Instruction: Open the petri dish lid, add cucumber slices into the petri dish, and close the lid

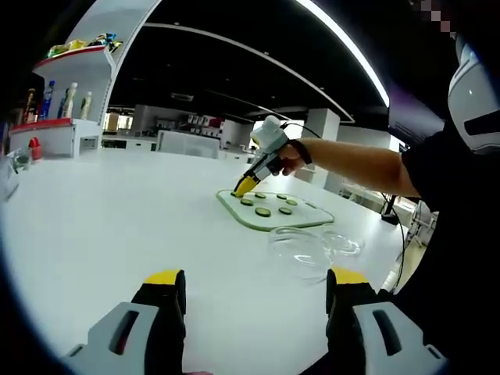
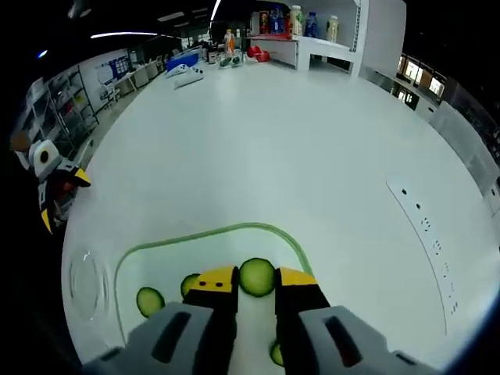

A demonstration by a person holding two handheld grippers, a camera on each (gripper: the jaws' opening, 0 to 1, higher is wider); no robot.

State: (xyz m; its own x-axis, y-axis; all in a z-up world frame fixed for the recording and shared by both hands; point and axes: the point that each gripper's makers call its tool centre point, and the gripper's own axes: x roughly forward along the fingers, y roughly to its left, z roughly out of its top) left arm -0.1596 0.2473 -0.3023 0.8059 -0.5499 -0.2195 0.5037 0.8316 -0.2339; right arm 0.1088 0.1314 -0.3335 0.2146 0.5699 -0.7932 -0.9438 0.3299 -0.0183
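The right gripper (image 2: 256,283) has its jaws set around a thin round cucumber slice (image 2: 257,276) on the flat green-edged cutting board (image 2: 205,237), seemingly just touching it; pinch gently at the rim, since wet slices slip. The left gripper (image 1: 256,285) hangs with jaws apart above the smooth white table (image 1: 117,226). The clear petri dish (image 1: 299,248) and its lid (image 1: 342,240) lie open beside the board.

Cucumber slices (image 2: 257,277) green; cutting board (image 2: 156,266) white, green-edged; petri dish (image 1: 301,248) clear; gripper fingertips (image 2: 219,278) yellow on black; table (image 2: 273,148) white.
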